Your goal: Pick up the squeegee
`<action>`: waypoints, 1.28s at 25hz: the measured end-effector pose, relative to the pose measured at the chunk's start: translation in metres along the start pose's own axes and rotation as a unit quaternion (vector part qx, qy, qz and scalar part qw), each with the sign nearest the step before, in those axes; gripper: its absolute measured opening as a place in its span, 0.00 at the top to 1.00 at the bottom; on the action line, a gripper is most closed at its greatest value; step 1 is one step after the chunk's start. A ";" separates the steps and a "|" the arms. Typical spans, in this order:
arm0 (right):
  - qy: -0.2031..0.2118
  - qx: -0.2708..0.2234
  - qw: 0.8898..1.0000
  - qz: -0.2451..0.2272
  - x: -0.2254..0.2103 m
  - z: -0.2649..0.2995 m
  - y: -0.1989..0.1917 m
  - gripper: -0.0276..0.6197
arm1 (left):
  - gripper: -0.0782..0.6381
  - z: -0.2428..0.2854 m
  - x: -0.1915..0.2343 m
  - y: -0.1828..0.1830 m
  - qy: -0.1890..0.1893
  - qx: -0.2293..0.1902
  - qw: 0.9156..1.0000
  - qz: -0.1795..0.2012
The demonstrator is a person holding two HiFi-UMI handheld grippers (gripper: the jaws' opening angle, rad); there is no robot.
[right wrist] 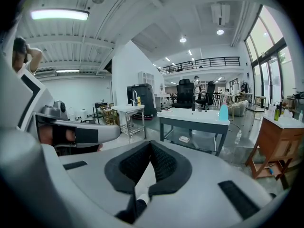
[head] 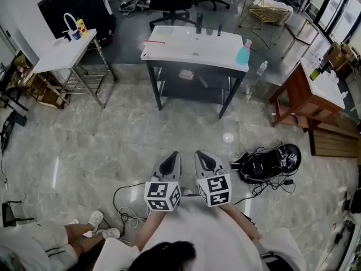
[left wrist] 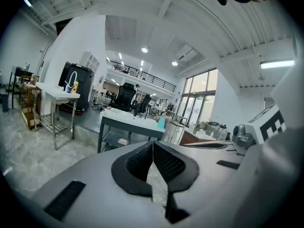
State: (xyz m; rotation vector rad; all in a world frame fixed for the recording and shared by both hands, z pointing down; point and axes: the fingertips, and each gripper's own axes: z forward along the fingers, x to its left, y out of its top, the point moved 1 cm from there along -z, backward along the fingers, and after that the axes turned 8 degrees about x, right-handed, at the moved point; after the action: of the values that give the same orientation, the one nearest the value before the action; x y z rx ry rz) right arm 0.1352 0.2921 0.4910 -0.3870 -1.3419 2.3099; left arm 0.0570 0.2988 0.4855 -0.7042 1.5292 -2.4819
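Both grippers are held side by side close to my body, pointing at a white-topped table (head: pixel 192 47) a few steps off across the floor. My left gripper (head: pixel 172 158) is shut with nothing between its pads, as the left gripper view (left wrist: pixel 153 144) shows. My right gripper (head: pixel 204 156) is likewise shut and empty (right wrist: pixel 150 144). On the table's left part lies a thin red item (head: pixel 153 42), too small to tell whether it is the squeegee. Two dark upright things (head: pixel 199 22) stand at the table's far edge.
A blue spray bottle (head: pixel 243 53) stands on the table's right corner. A white sink stand (head: pixel 62 52) is at the left and a wooden table (head: pixel 307 89) at the right. A black bag with cables (head: pixel 271 161) lies on the floor by my right gripper, and more cable (head: pixel 127 199) at my feet.
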 end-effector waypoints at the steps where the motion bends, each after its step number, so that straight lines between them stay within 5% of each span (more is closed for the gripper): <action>1: -0.001 -0.001 1.000 0.001 -0.002 0.003 0.002 0.91 | 0.85 0.002 0.002 0.001 0.001 0.000 1.000 -0.001; 24: 0.006 0.021 1.000 0.022 -0.040 0.120 0.061 0.91 | 0.85 0.102 0.087 0.054 -0.003 0.044 0.999 -0.022; 32: 0.015 0.029 0.996 0.081 -0.050 0.175 0.091 0.91 | 0.85 0.138 0.126 0.089 -0.014 0.049 0.999 -0.008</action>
State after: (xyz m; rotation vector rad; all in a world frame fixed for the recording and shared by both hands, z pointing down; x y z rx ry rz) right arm 0.0794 0.0966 0.4981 -0.5267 -1.2673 2.4594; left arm -0.0009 0.1010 0.4991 -0.7343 1.3857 -2.5268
